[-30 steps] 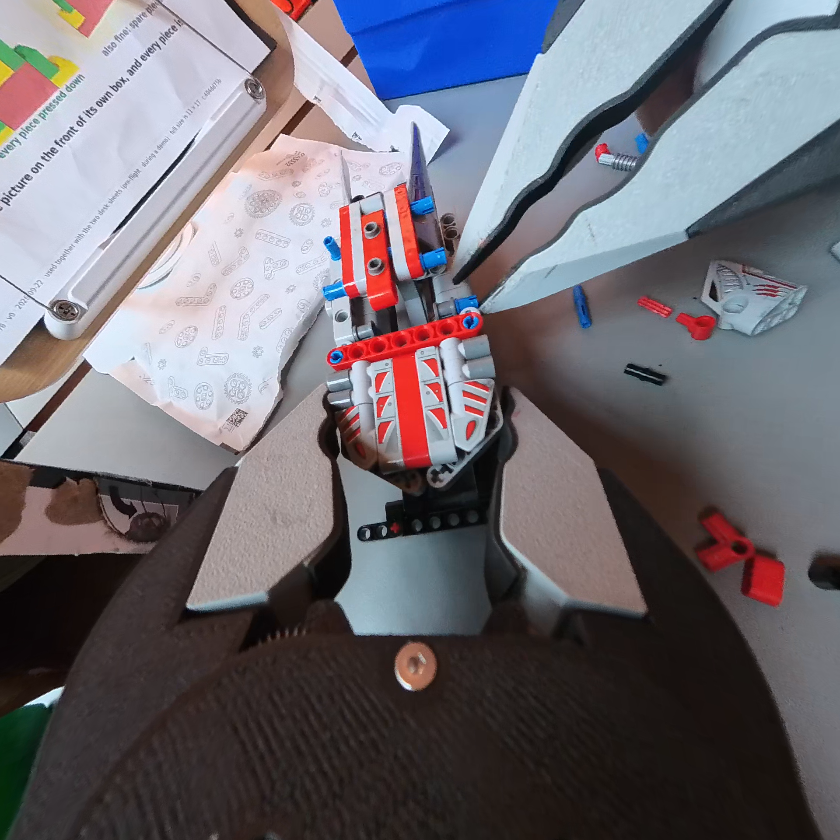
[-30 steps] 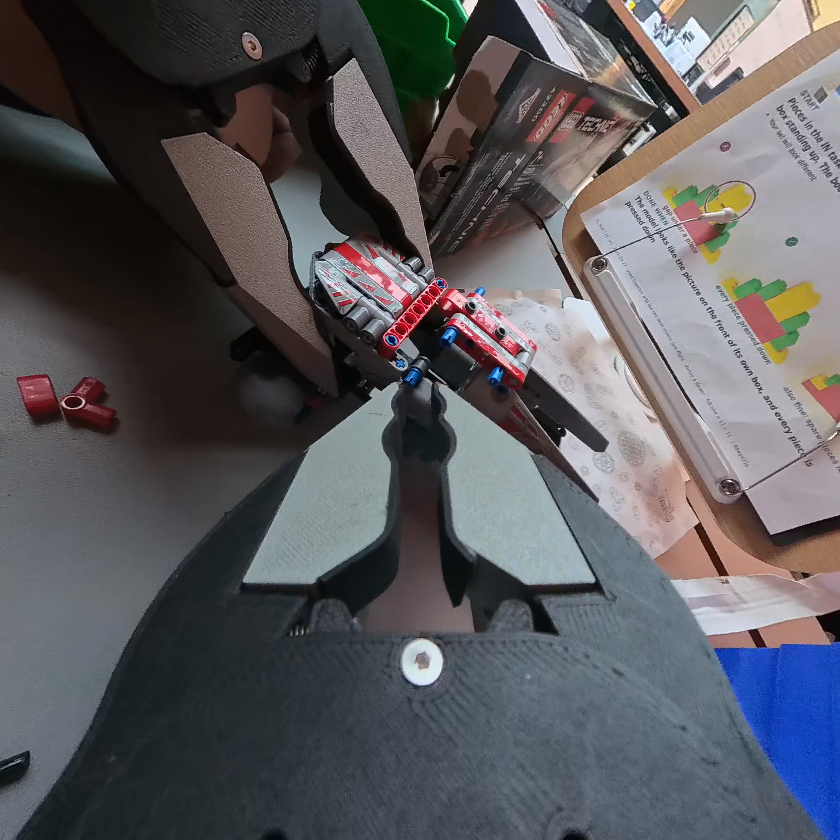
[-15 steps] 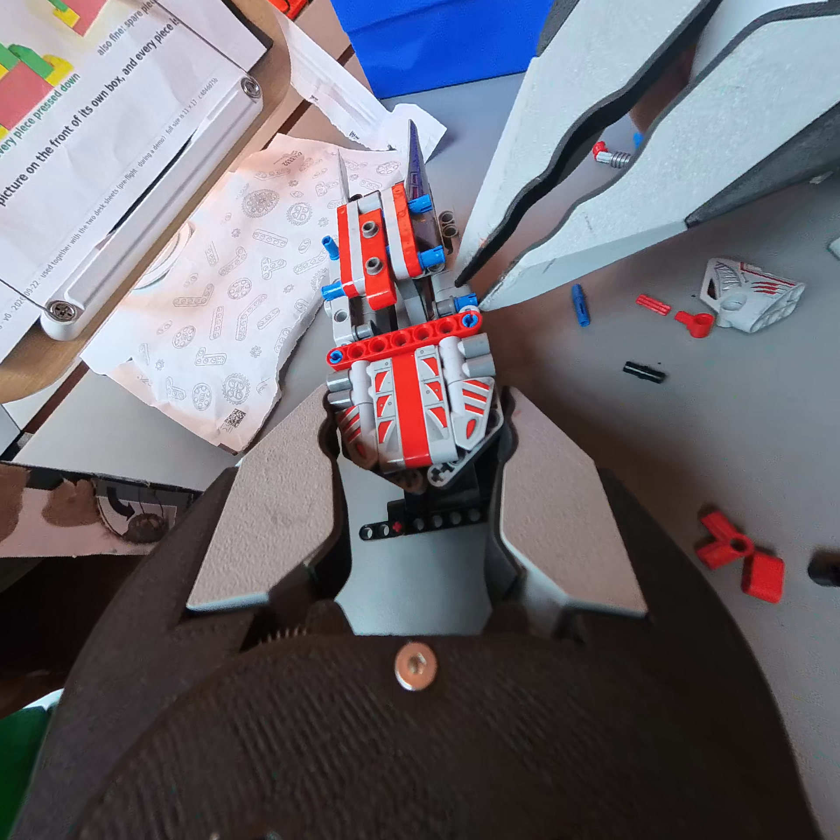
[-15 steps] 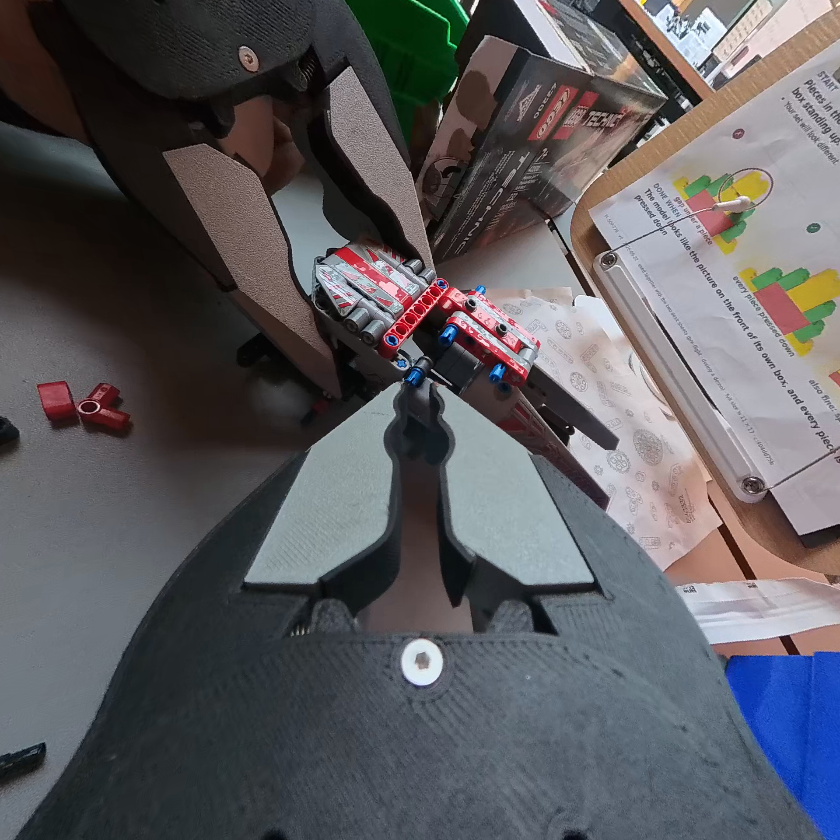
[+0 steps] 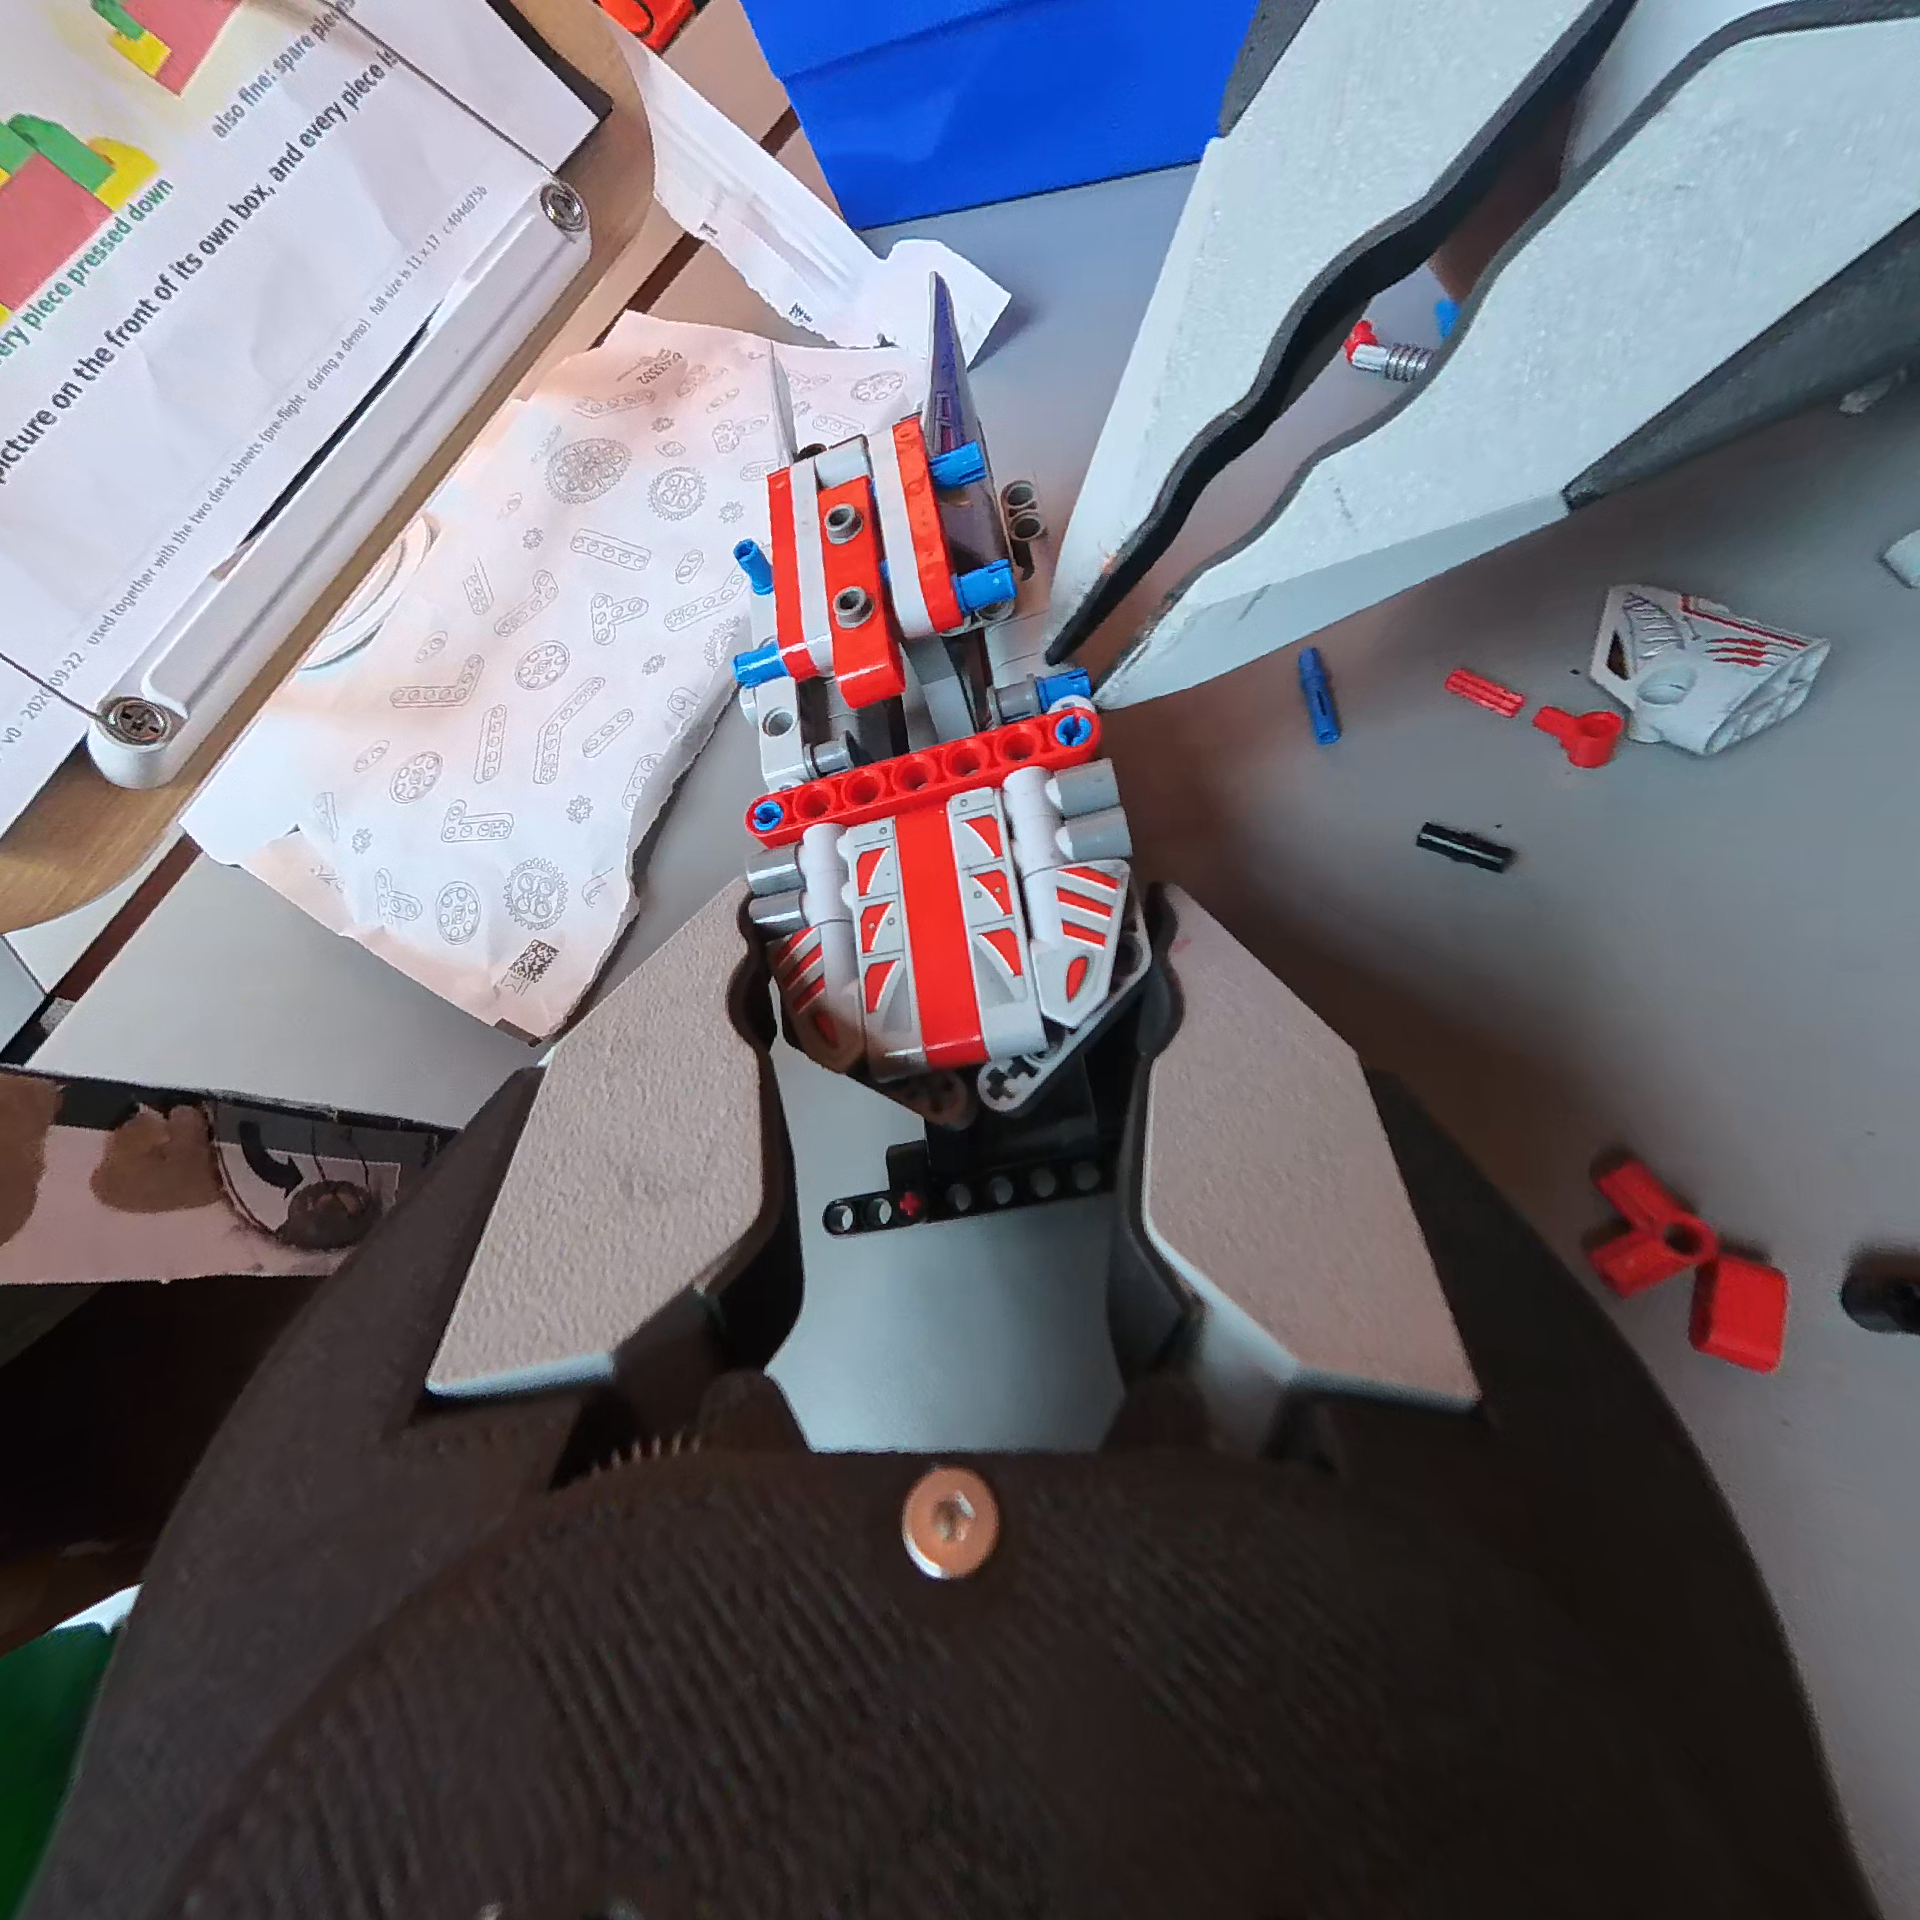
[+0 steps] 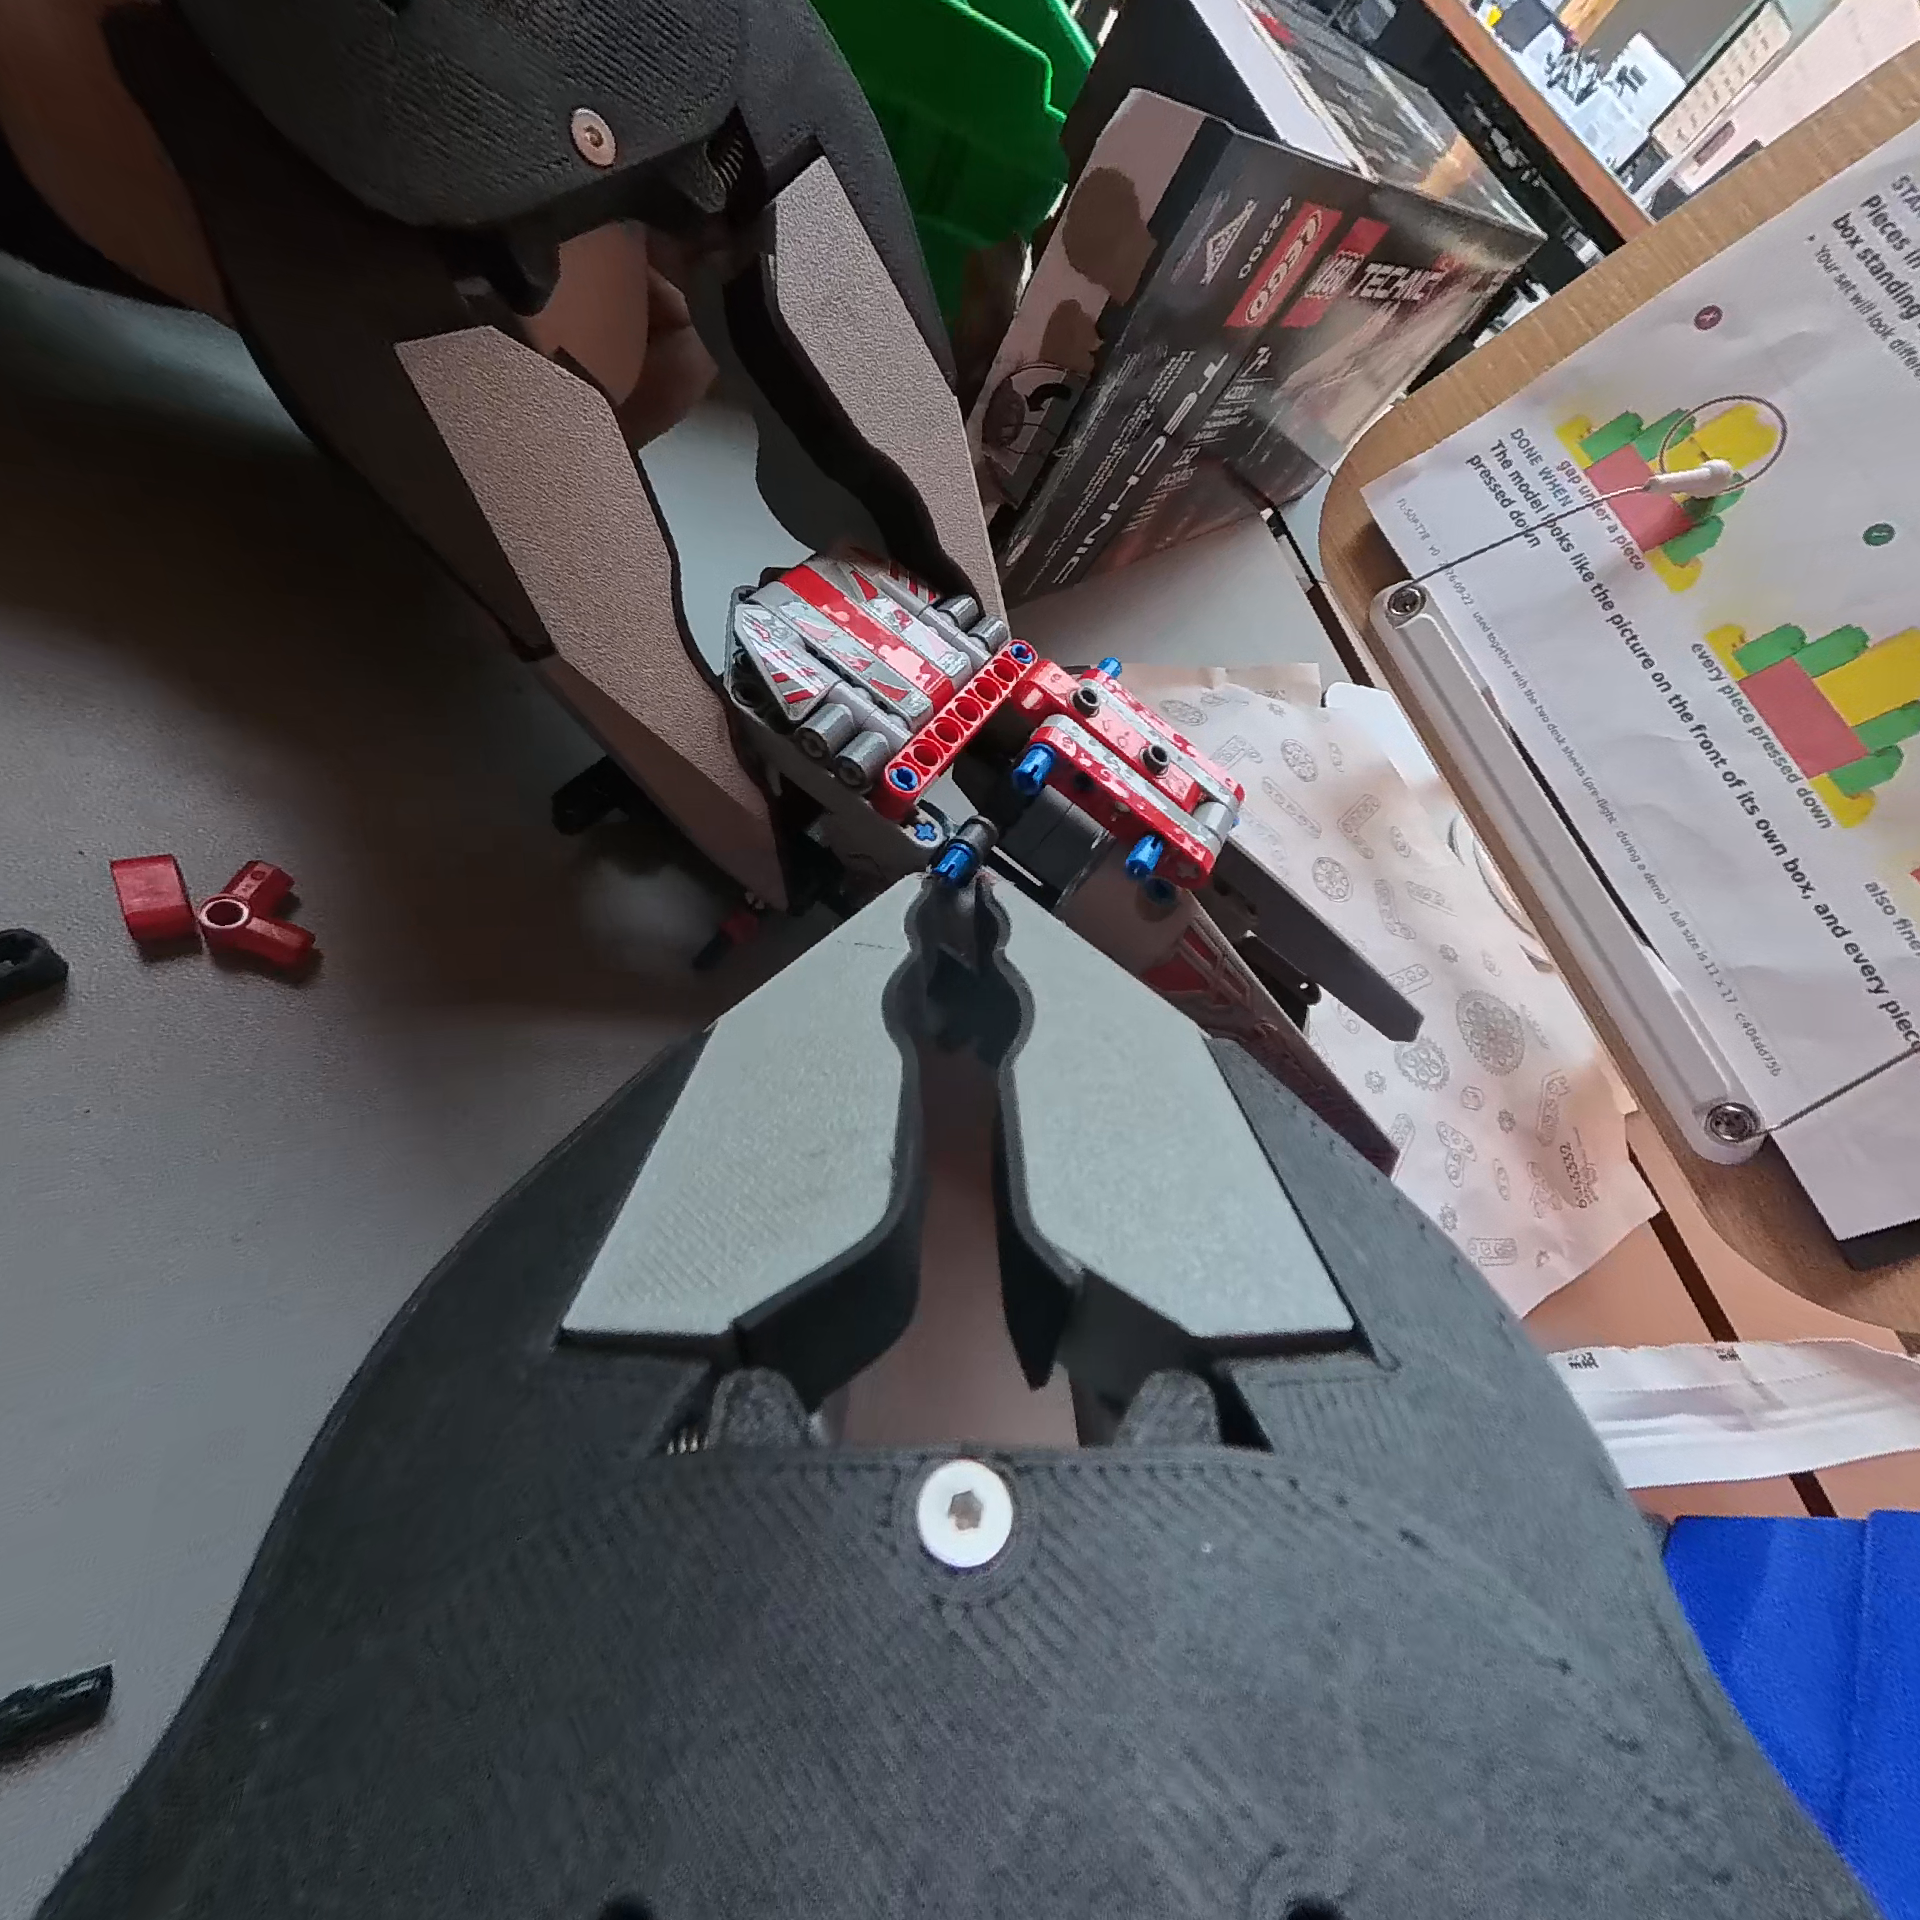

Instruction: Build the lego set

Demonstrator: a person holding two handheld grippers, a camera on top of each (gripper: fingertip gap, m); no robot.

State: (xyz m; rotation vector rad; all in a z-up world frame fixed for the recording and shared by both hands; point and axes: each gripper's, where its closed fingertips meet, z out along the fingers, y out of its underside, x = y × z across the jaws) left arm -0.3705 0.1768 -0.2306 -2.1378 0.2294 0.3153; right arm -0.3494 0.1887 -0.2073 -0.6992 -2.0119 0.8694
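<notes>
The red, grey and white lego model [image 5: 940, 914] is clamped at its striped end between my left gripper [image 5: 951, 935], just above the grey table. Its far end with blue pins [image 5: 971, 592] reaches over the printed paper. My right gripper [image 6: 961, 899] comes in from the side, shut, with a small blue pin [image 6: 951, 859] pinched at its tips. That pin touches the model's side by the red holed beam [image 6: 956, 717]. The right gripper's tips also show in the left wrist view [image 5: 1070, 670]. The left gripper also shows in the right wrist view [image 6: 868, 717].
Loose parts lie on the table: a white panel [image 5: 1704, 675], red connectors [image 5: 1683, 1278], a blue pin [image 5: 1317, 681], a black pin [image 5: 1465, 847]. A torn paper bag [image 5: 499, 665], a clipboard sheet [image 5: 208, 260], the set's box [image 6: 1247, 343] and a blue bin [image 5: 997, 83] ring the work spot. Both grippers' tips are close together, under 4 cm apart.
Almost nothing. Both grippers keep their hold, and the right gripper's tips stay at the blue pin on the model's side. The views drift slightly.
</notes>
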